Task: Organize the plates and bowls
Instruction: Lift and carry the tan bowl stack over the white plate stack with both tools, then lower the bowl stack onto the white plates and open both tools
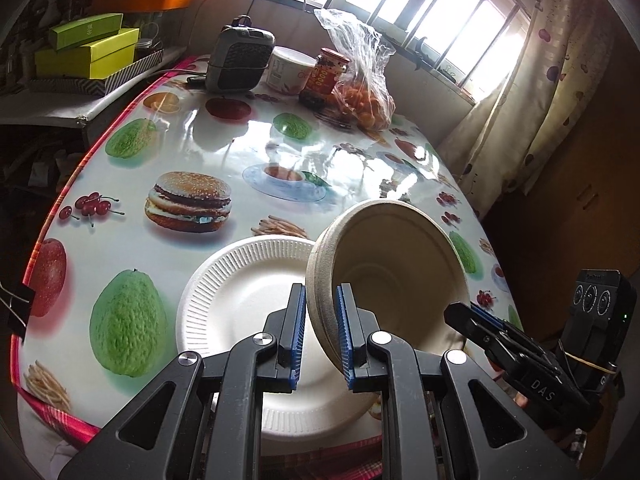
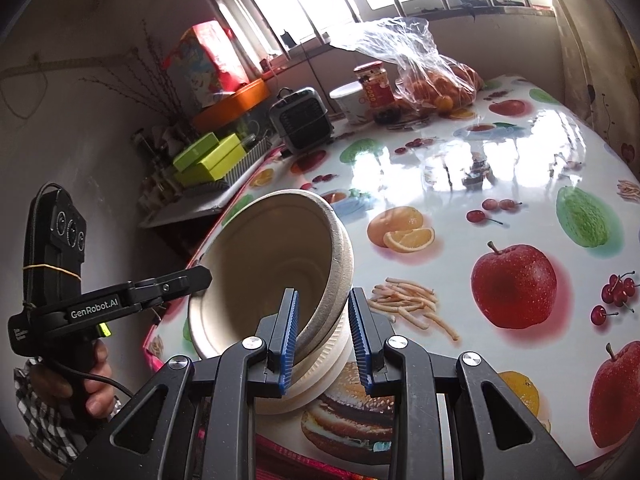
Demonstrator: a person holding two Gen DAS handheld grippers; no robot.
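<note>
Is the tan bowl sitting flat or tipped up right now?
Tipped. The bowl stands on its edge over the white plate, its opening facing sideways, with the left gripper straddling its rim. It looks empty.

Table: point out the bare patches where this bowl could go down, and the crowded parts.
Free: the wide glossy middle of the table, between the white plate and the far clutter. Crowded: the far edge, where the grey heater, white tub, red-lidded jar and bag of oranges stand together. The tilted bowl hangs over the plate.
</note>
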